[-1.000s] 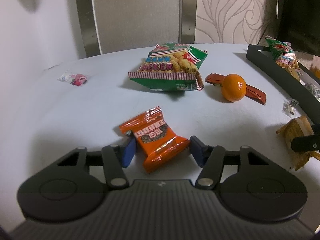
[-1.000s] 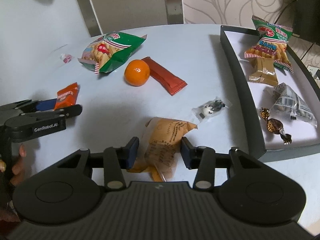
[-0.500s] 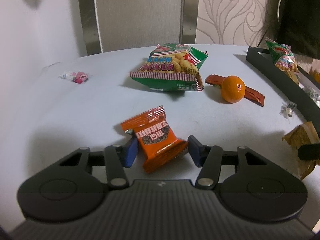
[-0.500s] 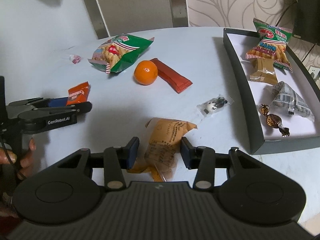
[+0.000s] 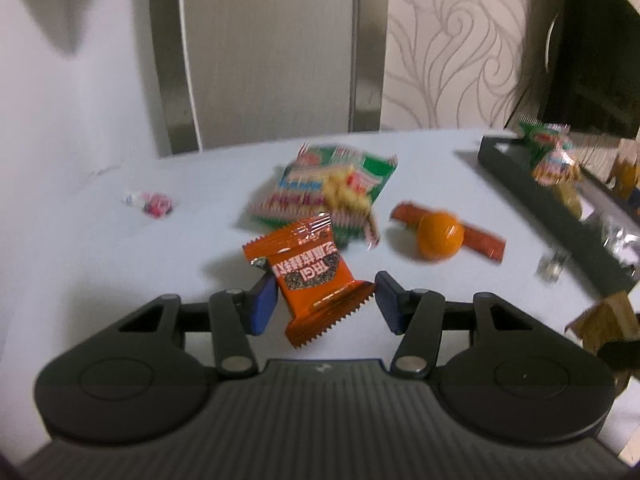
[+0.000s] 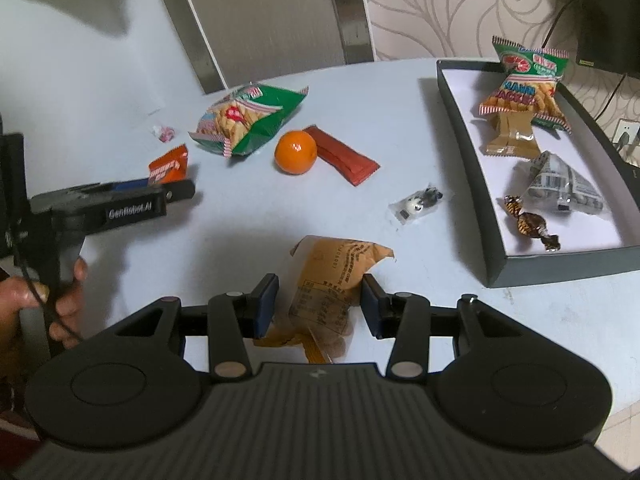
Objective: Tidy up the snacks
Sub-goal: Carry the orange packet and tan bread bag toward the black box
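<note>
Left wrist view was motion-blurred: print on the green cracker bag [image 5: 324, 194] was unreadable. The tan packet [image 5: 608, 320] was cut off at that frame's right edge. In the right wrist view, the tray [image 6: 492, 240] ran past the right border.

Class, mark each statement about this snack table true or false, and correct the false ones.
1. The left tool holds an orange packet. True.
2. The mandarin sits in the black tray. False: it is on the table, beside a red bar.
3. The right tool holds a tan packet. True.
4. The tray holds nothing. False: it holds a green cracker bag and other snacks.
</note>
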Action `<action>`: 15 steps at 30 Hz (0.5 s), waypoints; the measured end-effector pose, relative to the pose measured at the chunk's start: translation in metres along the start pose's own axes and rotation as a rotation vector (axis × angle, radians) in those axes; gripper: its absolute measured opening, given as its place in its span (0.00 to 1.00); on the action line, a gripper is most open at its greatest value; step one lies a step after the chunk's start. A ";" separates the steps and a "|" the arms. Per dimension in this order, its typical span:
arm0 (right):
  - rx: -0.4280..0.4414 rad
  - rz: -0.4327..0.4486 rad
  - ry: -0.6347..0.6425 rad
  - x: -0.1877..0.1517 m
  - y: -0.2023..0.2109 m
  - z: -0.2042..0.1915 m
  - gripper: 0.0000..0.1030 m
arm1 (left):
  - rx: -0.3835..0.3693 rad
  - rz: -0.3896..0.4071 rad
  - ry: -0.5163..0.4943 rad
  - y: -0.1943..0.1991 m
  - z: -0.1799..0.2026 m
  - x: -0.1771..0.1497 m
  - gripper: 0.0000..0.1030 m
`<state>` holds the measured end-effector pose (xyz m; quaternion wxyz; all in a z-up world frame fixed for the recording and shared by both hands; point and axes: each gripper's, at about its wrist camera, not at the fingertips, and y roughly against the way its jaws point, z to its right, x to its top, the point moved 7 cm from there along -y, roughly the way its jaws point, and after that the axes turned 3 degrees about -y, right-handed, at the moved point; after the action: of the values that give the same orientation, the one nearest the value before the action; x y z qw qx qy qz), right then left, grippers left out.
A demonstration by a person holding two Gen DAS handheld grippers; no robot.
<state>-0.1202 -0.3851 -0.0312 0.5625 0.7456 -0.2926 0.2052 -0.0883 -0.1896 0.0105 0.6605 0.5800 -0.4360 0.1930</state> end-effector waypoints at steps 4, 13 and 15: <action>0.002 0.031 -0.011 0.004 0.016 0.006 0.49 | -0.028 0.027 -0.015 0.001 0.017 0.019 0.55; -0.019 0.090 -0.070 0.012 0.046 0.040 0.49 | -0.111 0.039 -0.077 -0.009 0.072 0.053 0.55; -0.026 0.104 -0.087 0.013 0.052 0.049 0.49 | -0.132 0.050 -0.101 -0.011 0.088 0.063 0.55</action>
<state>-0.1463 -0.4452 0.0010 0.5476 0.7301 -0.3578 0.1976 -0.0768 -0.2901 0.0497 0.6696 0.5331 -0.4947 0.1506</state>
